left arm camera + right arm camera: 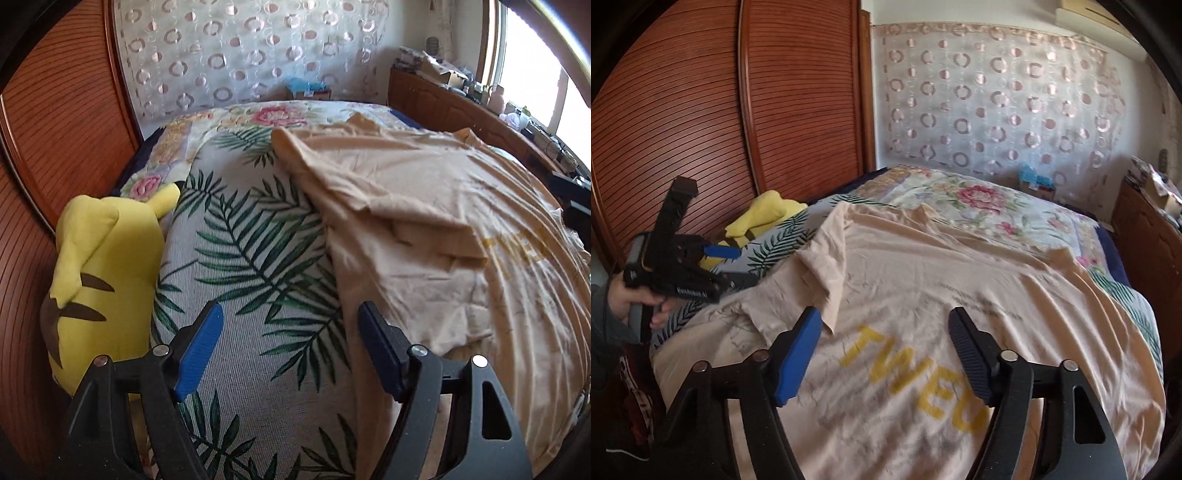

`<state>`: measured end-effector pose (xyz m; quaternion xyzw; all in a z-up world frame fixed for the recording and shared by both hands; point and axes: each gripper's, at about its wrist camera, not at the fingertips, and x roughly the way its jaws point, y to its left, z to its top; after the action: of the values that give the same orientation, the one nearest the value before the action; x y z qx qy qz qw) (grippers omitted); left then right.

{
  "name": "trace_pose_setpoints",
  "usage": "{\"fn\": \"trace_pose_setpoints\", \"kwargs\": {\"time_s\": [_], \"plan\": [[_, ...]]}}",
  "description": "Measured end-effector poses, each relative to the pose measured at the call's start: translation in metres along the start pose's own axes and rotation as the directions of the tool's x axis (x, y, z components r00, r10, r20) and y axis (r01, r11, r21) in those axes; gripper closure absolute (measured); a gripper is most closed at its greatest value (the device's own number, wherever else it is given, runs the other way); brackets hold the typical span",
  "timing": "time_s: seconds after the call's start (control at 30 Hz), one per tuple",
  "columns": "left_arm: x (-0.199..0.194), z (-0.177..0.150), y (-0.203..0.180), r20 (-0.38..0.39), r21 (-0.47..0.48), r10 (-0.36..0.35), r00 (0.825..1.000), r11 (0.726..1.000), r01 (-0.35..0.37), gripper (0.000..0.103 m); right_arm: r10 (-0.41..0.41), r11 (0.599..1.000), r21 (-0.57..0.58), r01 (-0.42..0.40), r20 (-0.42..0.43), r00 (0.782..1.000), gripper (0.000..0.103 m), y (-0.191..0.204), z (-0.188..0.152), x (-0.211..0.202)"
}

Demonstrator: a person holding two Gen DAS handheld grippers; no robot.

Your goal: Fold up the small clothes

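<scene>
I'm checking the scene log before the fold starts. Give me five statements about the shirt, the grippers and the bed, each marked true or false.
1. The peach T-shirt lies spread on the bed. True.
2. The left gripper is shut on the shirt. False: its jaws are apart, holding nothing.
3. The yellow plush toy lies on top of the shirt. False: it sits beside the wooden wardrobe, apart from the shirt.
4. The shirt carries yellow lettering. True.
5. The right gripper is open above the shirt. True.
</scene>
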<state>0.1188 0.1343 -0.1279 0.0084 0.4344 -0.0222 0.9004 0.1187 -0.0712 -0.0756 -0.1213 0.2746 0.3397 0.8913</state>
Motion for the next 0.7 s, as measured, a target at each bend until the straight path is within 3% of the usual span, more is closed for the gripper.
{"fn": "trace_pose_setpoints", "kwargs": {"time_s": [0.13,0.3,0.5,0.67,0.7], "plan": [[0.003,-0.003,0.002,0.003,-0.012,-0.024,1.0,1.0,0.024,0.025,0.059,0.997,-0.041,-0.061,-0.033,0.998,0.054,0.006,0.012,0.032],[0.003,-0.002,0.005,0.004,-0.016,-0.02,1.0,1.0,0.02,0.02,0.143,0.988,-0.045,-0.149,-0.115,0.983,0.061,0.01,0.02,0.081],[0.004,-0.002,0.007,0.004,-0.018,-0.02,1.0,1.0,0.02,0.019,0.174,0.981,-0.046,-0.187,-0.203,0.964,0.065,0.015,0.029,0.133],[0.004,-0.002,0.006,0.004,-0.018,-0.021,1.0,1.0,0.021,0.018,0.168,0.98,-0.069,-0.188,-0.23,0.959,0.075,0.025,0.036,0.16],[0.004,-0.002,0.007,0.004,-0.019,-0.021,1.0,1.0,0.021,0.018,0.166,0.98,-0.072,-0.186,-0.228,0.959,0.083,0.025,0.036,0.162]]}}
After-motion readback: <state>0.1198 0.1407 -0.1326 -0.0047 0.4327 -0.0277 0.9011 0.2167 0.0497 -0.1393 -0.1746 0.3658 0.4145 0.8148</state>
